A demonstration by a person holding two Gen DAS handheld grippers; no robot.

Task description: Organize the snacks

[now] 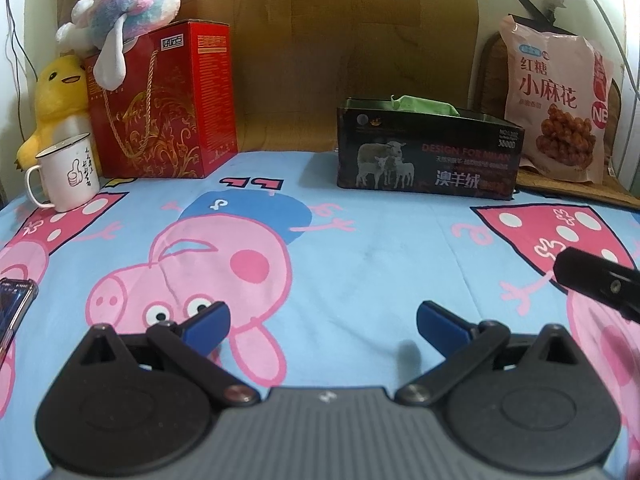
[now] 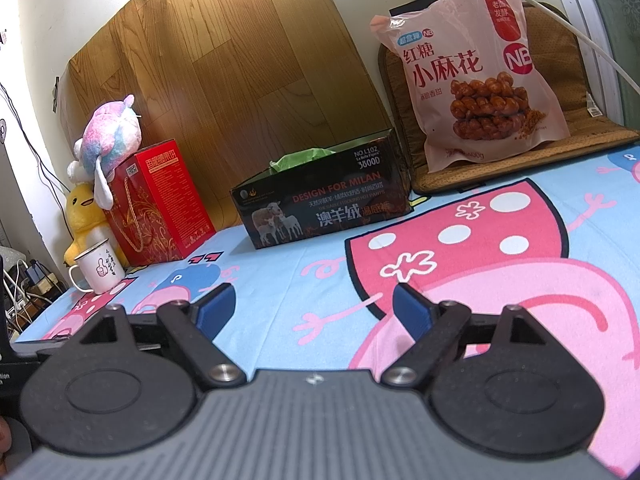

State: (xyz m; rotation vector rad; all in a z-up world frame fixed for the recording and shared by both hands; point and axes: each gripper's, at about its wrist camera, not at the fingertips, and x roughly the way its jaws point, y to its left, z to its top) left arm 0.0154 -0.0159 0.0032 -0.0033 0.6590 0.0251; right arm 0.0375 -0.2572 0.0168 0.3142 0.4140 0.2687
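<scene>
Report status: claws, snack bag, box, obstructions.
Left claw open, empty. Right claw open, empty. Pink snack bag upright on mat, beside black box. Nothing blocks the approach.

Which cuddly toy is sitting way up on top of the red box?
The pink-and-blue plush lies on top of the red box. The yellow duck plush sits lower, beside the box, behind the white mug.

A bed under a light-blue cartoon-pig sheet (image 1: 360, 248) carries everything. At eleven o'clock in the left wrist view stand a white enamel mug (image 1: 66, 176), a yellow plush duck (image 1: 60, 100) and a red gift box (image 1: 168, 104). A black open box (image 1: 428, 156) sits at one o'clock, beside a brown woven mat (image 1: 580, 188) bearing a pink snack bag (image 1: 556, 100).
</scene>
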